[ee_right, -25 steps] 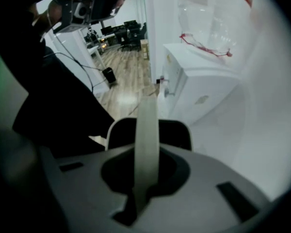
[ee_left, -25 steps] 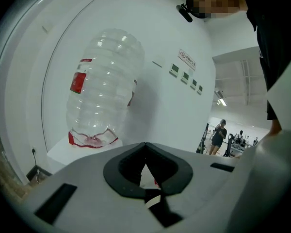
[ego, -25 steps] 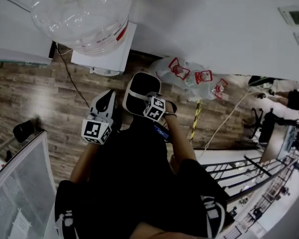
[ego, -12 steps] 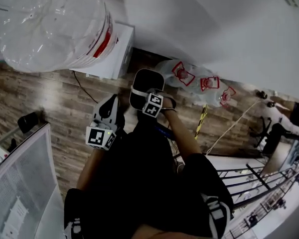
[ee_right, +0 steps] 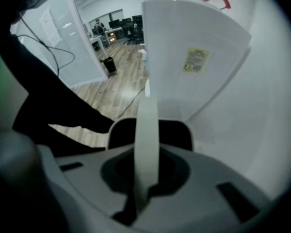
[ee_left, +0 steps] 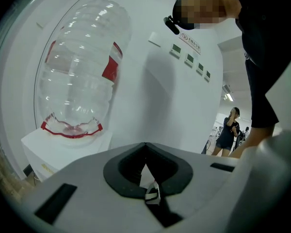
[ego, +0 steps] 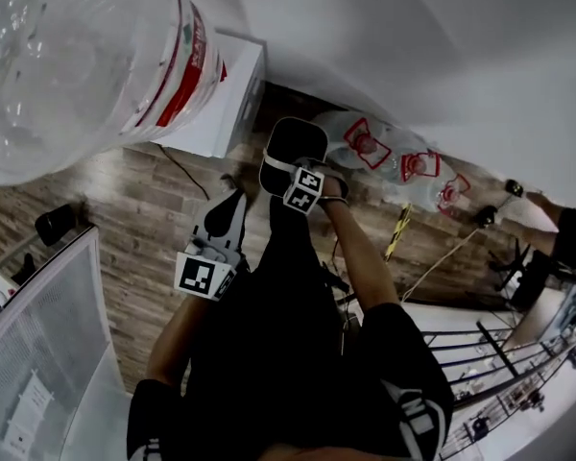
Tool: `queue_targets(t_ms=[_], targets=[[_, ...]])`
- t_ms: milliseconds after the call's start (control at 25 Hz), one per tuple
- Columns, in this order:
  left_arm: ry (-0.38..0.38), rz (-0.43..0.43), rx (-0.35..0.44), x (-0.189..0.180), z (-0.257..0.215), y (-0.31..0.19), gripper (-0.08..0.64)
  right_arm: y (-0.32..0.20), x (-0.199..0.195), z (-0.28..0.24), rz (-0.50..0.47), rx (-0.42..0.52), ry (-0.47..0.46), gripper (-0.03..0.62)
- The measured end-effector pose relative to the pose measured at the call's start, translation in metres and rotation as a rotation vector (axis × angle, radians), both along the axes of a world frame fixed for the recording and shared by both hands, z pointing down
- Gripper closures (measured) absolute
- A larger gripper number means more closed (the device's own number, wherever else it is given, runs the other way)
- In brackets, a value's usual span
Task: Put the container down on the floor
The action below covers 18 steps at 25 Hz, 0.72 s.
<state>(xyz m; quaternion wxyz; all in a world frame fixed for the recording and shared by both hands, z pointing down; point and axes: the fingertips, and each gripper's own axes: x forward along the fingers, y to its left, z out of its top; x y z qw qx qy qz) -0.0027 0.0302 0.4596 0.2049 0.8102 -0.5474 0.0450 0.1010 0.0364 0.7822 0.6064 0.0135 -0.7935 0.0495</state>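
Note:
The container (ego: pixel 295 147) is a black tub with a white rim, hanging above the wood floor (ego: pixel 125 219) near the wall. My right gripper (ego: pixel 293 173) is shut on its white strap handle (ee_right: pixel 147 130), which runs up between the jaws; the tub's black body (ee_right: pixel 178 132) shows just behind. My left gripper (ego: pixel 232 202) is to the left of the container and apart from it, jaws shut. In the left gripper view, the left gripper (ee_left: pixel 148 178) has only a small pale scrap at its tip and points up at the wall.
A white water dispenser (ego: pixel 216 94) carries a big clear bottle (ego: pixel 67 56) at the wall. Several empty clear bottles (ego: pixel 394 157) lie on the floor to the right. A cable and striped tape (ego: pixel 396 229) cross the floor. A white panel (ego: pixel 38 353) stands left, a metal rack (ego: pixel 499 353) right.
The container and my right gripper have drifted up the view toward the wall. The left gripper followed slightly to the right. The head view has tilted, so the big bottle looms larger.

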Motion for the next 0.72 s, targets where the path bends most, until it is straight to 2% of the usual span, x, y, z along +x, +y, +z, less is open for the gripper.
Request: queue_targets(t_ms=[200,720], targets=[[0.032,-0.003,-0.042,0.007,0.02,-0.009,0.528,-0.02,-0.004,0.044,0.02,-0.012,-0.006,0.56],[0.058,-0.014,-0.055,0.014,0.054,-0.028,0.528,-0.062,-0.028,0.14,0.028,0.033,-0.012,0.56]])
